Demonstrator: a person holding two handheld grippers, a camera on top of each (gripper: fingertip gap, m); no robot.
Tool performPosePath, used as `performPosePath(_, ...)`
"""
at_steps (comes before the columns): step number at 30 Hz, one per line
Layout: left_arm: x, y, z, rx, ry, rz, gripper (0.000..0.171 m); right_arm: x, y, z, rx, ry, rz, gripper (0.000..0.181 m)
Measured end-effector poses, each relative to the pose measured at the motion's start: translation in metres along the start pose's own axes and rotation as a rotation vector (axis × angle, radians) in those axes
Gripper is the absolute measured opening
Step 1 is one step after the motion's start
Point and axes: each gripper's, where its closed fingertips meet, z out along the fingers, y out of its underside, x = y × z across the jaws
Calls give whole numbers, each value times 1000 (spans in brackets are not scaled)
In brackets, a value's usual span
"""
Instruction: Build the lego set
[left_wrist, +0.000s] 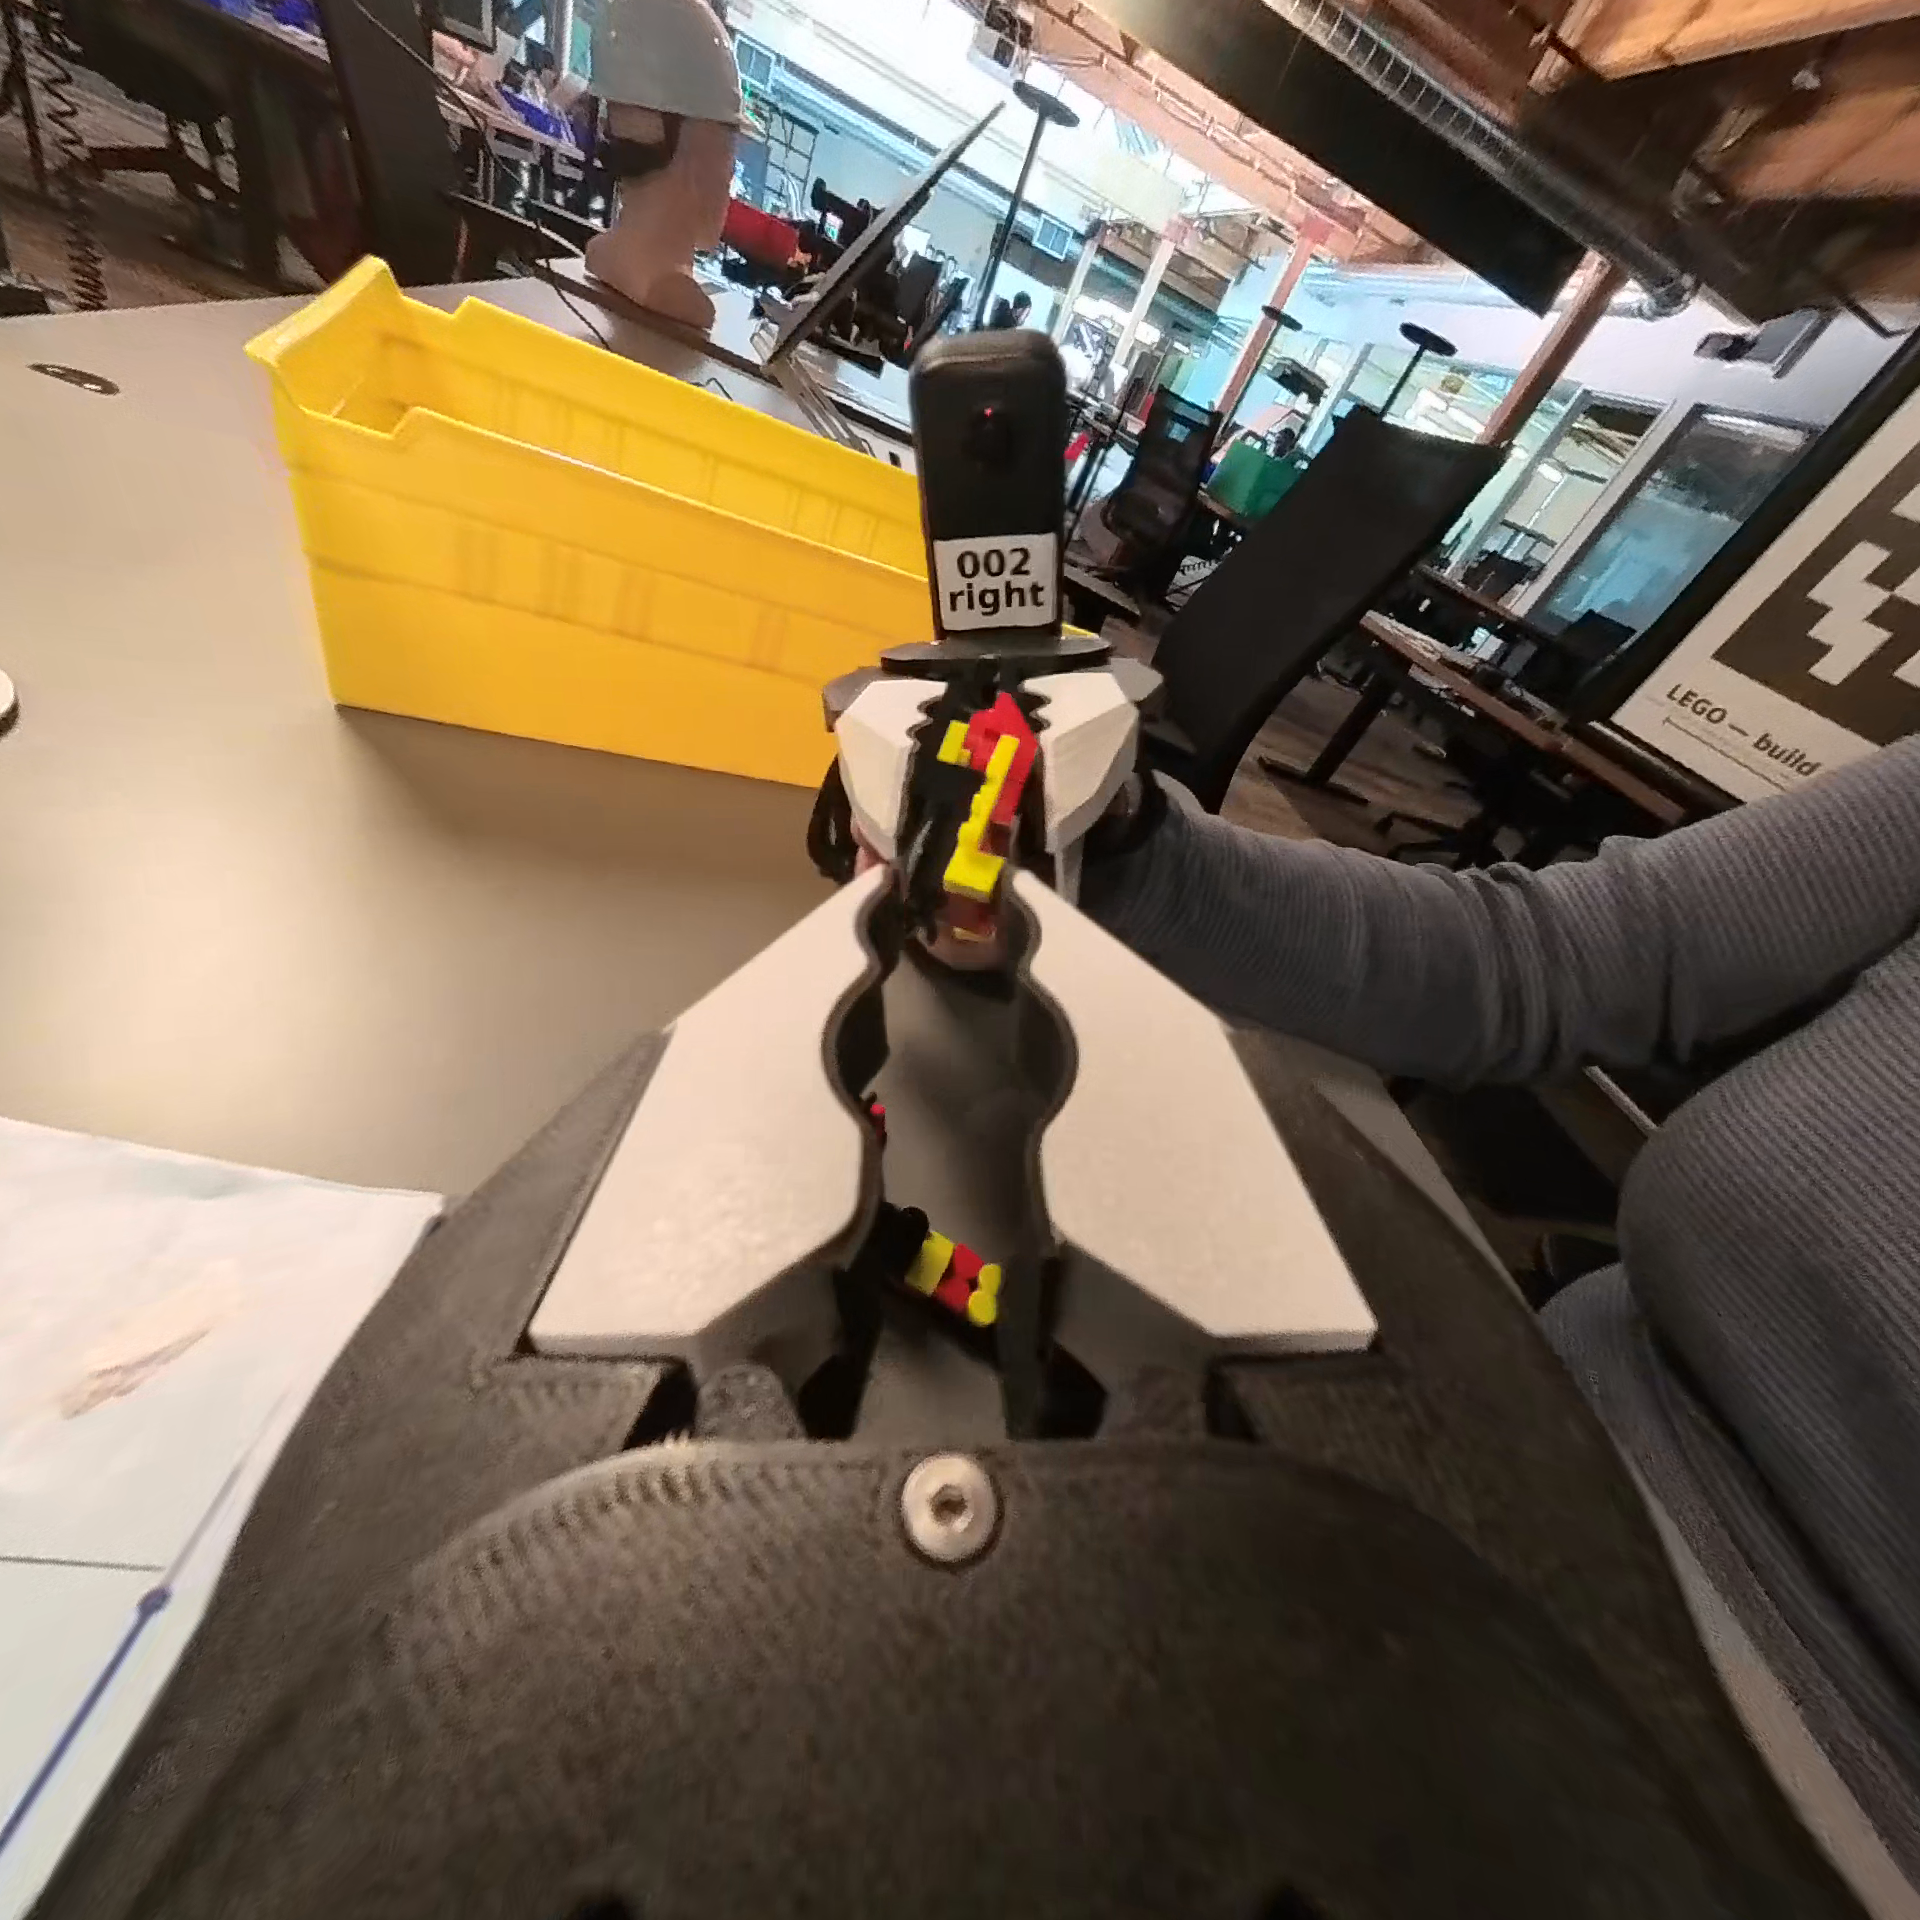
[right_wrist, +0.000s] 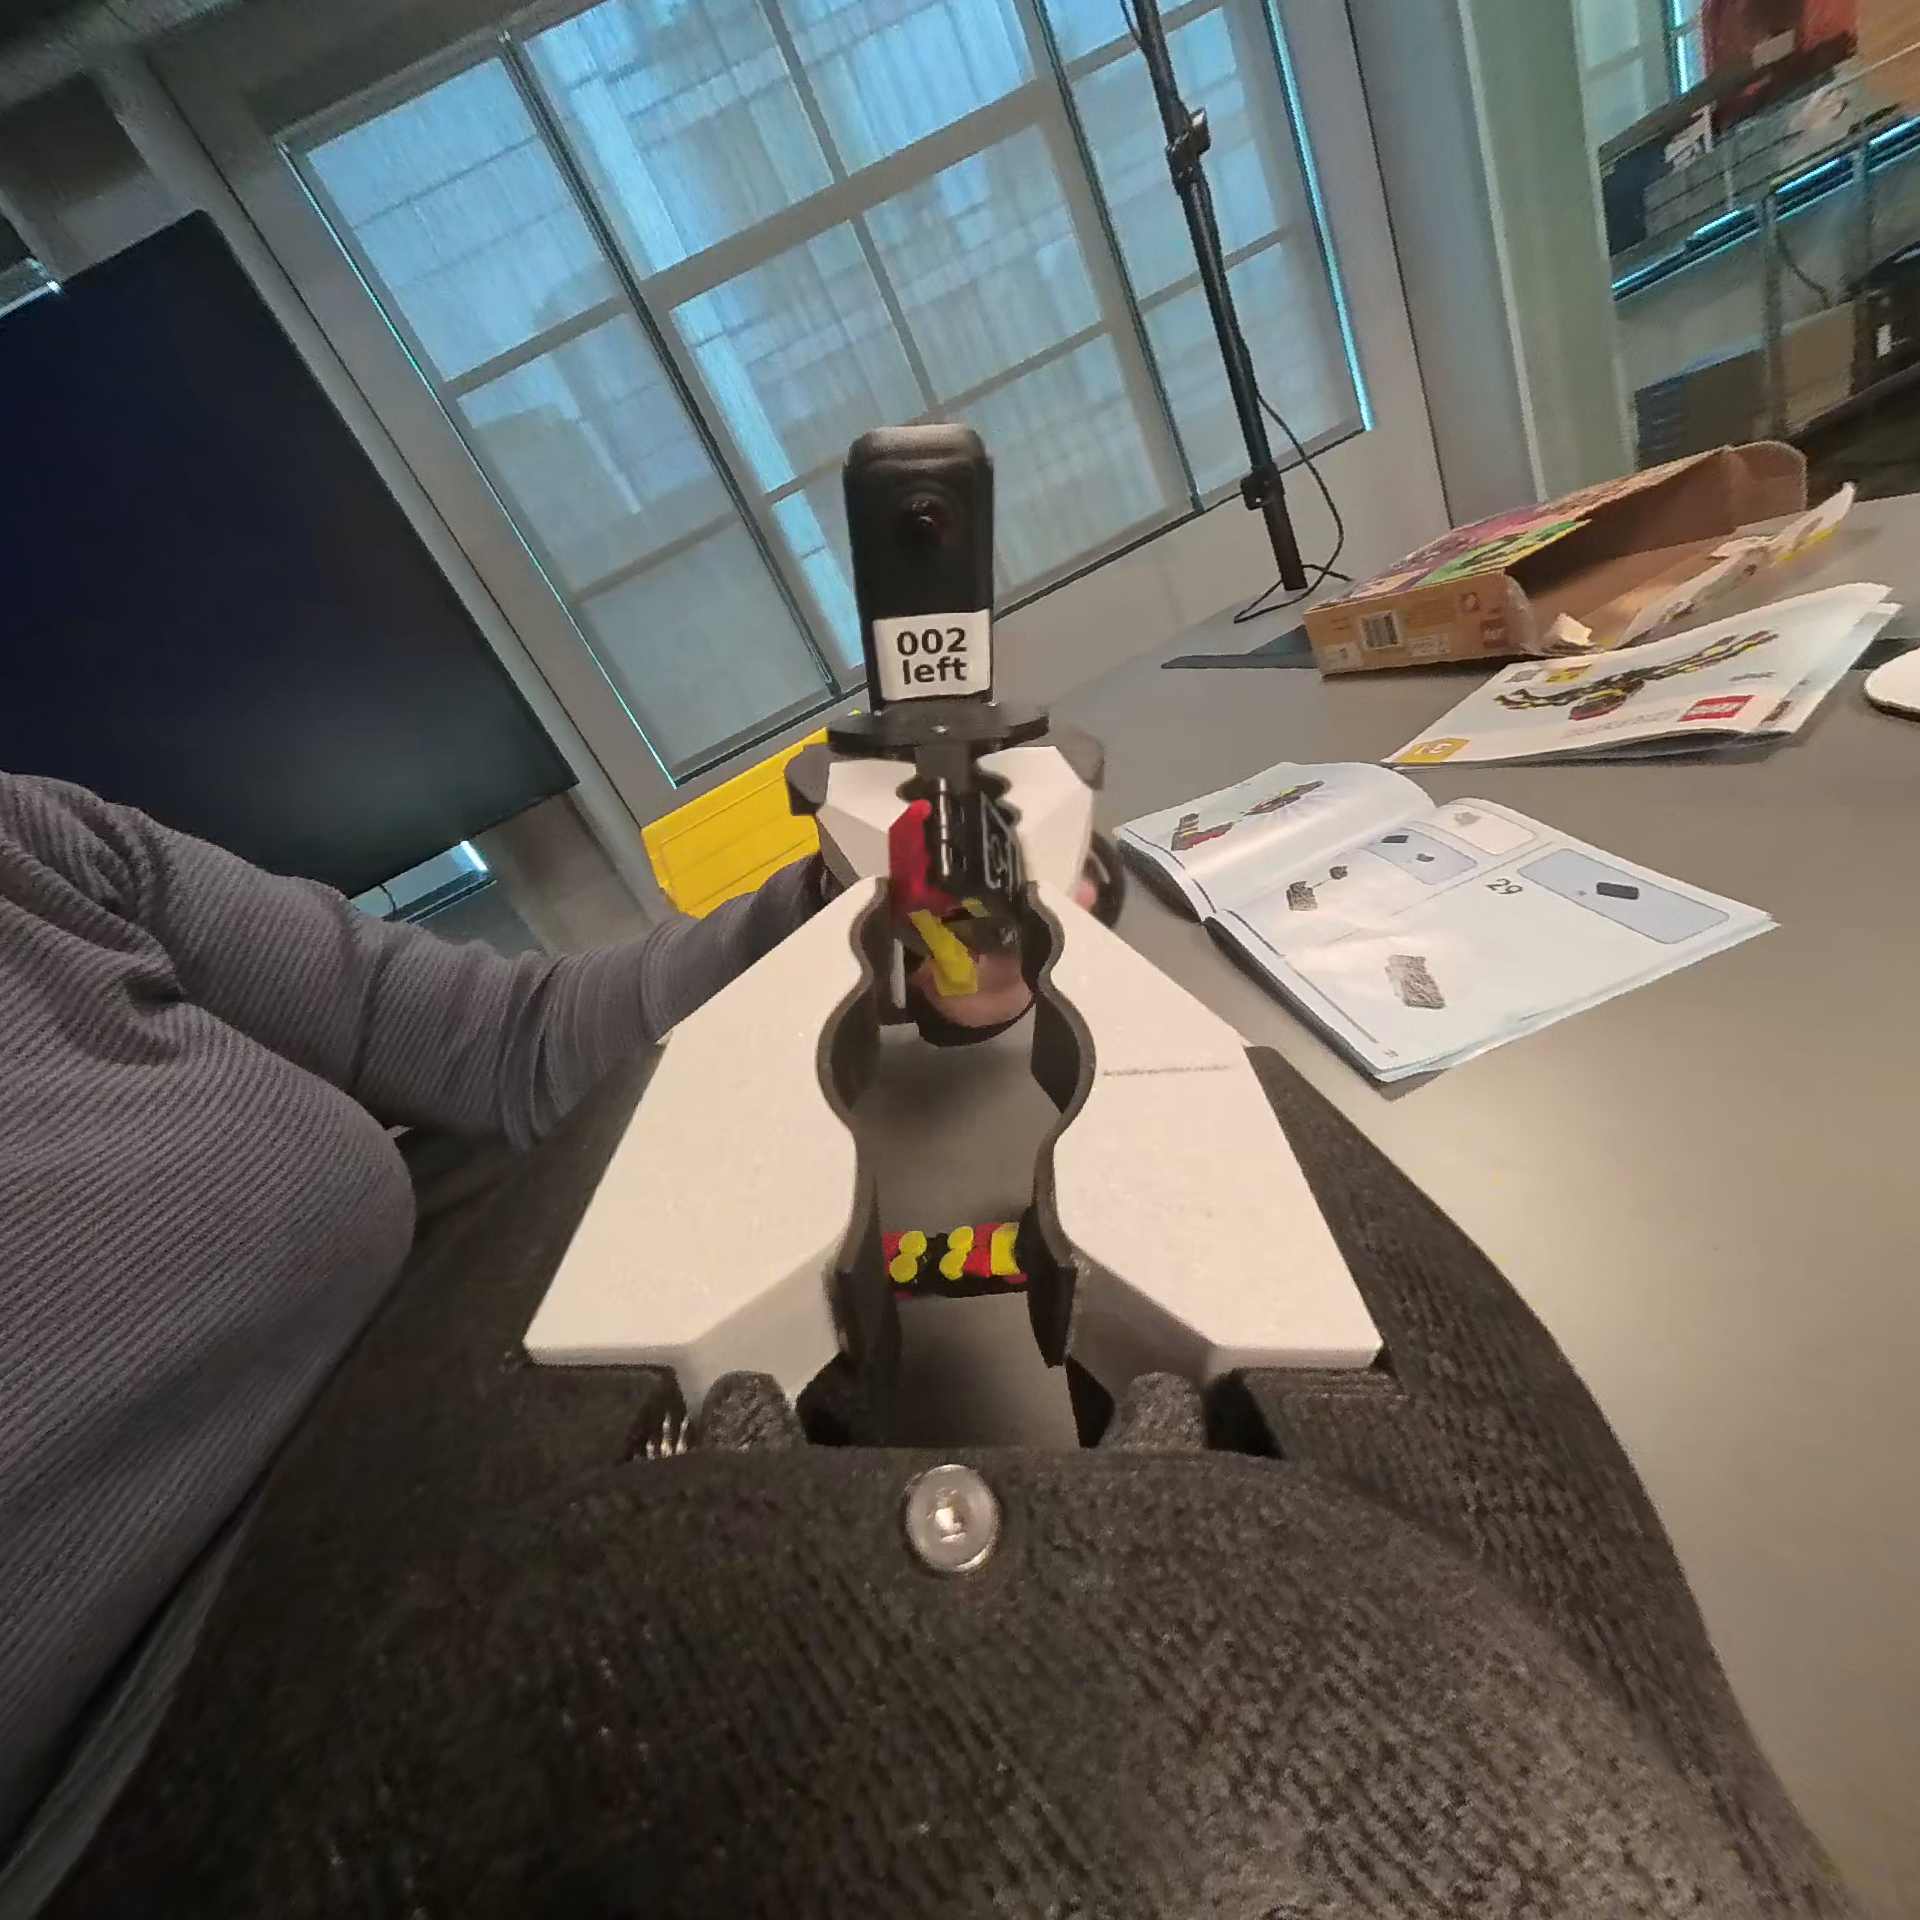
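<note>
The two hand-held grippers face each other tip to tip above the grey table (right_wrist: 1558, 1195), with a small lego assembly of red, yellow and black bricks (left_wrist: 982, 821) held between them at the centre of both views.

Left wrist view: the left gripper (left_wrist: 951, 894), with white wedge-shaped fingers on a black textured body, fills the lower centre of the frame. Its jaws are nearly closed, and their tips clamp the near end of the lego assembly. The right gripper (left_wrist: 982, 769) faces it at centre frame, jaws narrowed on the far end of the same assembly. A black camera (left_wrist: 987, 457) with a white label stands upright on top of it. A grey ribbed sleeve (left_wrist: 1455, 935) enters from the right edge. A stack of yellow plastic bins (left_wrist: 582, 561) sits on the table at upper left. A mannequin head wearing a grey cap (left_wrist: 665, 156) stands at the top, behind the bins.

Right wrist view: the right gripper (right_wrist: 956, 914) occupies the lower centre, its jaws close together on the assembly (right_wrist: 935, 914). The left gripper (right_wrist: 951, 842) faces it. An open instruction booklet (right_wrist: 1434, 904) lies on the table at centre right. A second, closed booklet (right_wrist: 1662, 686) lies above it. A torn-open cardboard box (right_wrist: 1507, 592) lies at upper right.
</note>
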Motion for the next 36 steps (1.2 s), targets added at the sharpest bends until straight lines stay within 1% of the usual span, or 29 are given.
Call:
performPosePath(5, 0, -6, -1, 52, -23, -6, 15, 4, -11, -2, 77, 35, -21, 24)
performPosePath(10, 1, -10, -1, 90, -29, 7, 15, 3, -5, 1, 45, 32, -13, 23)
performPosePath(14, 1, -11, 0, 103, -39, 21, 15, 2, -10, 1, 76, 25, -8, 20)
performPosePath(17, 0, -11, 0, 113, -40, 3, 15, 4, -10, 1, 76, 44, -27, 19)
performPosePath(20, -1, -10, 0, 114, -63, -4, 15, 5, -9, 1, 74, 63, -50, 19)
performPosePath(24, 0, -12, 2, 129, -107, 34, 15, 4, -13, 0, 91, 69, -67, 19)
performPosePath(29, 4, -18, 4, 205, -101, 43, 15, -1, -21, 1, 161, 66, -77, 20)
performPosePath(33, 13, -23, 6, 261, -56, 43, 15, -9, -34, 0, 255, 56, -100, 24)
performPosePath(36, 21, -31, 7, 323, -24, 63, 14, -21, -42, 1, 302, 16, -99, 20)
